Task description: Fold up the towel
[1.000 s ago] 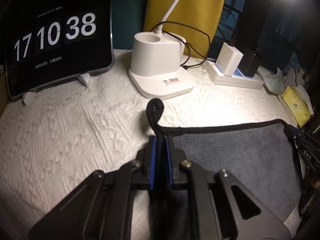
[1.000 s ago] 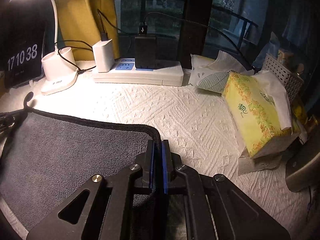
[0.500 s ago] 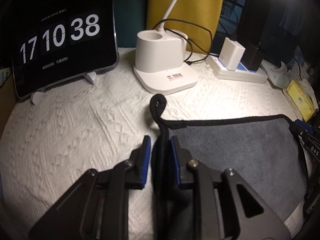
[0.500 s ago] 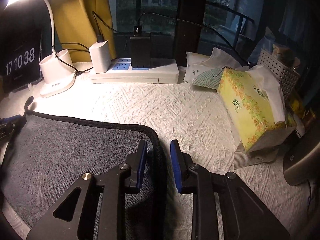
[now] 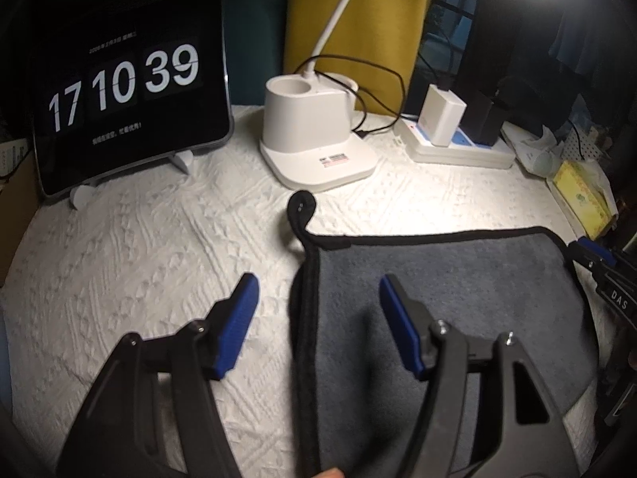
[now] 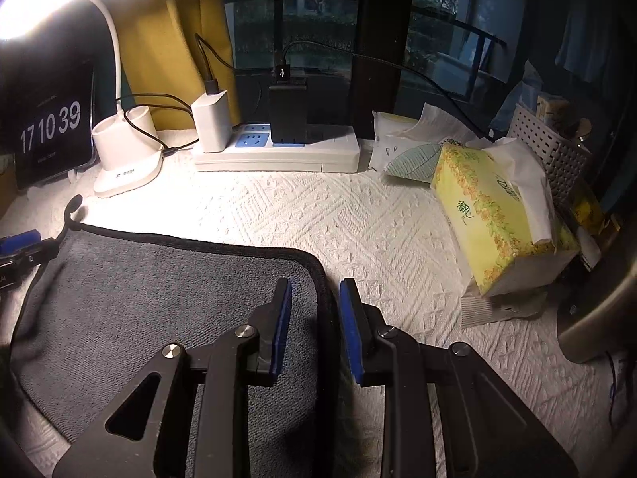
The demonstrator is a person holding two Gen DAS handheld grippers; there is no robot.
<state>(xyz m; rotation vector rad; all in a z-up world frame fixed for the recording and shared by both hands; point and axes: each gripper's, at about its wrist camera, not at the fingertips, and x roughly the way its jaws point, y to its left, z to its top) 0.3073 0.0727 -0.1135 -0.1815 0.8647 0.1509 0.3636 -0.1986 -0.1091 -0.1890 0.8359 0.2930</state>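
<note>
A dark grey towel (image 5: 446, 279) with black trim and a black hanging loop (image 5: 300, 209) lies flat on the white textured cloth; it also shows in the right wrist view (image 6: 151, 279). My left gripper (image 5: 318, 298) is wide open over the towel's left edge, holding nothing. My right gripper (image 6: 314, 302) is open with its blue pads astride the towel's right edge, not gripping it. The right gripper's tip shows at the right of the left wrist view (image 5: 593, 255); the left gripper's tip shows at the left of the right wrist view (image 6: 20, 243).
A tablet clock (image 5: 127, 91) stands at the back left. A white lamp base (image 5: 314, 135) and a power strip with chargers (image 5: 458, 139) sit behind the towel. A yellow tissue box (image 6: 493, 215) and a white basket (image 6: 549, 151) stand on the right.
Both grippers opened and let go of the towel's edges. The towel now lies flat. Both grippers drew back and up a little, the left one opening wider.
</note>
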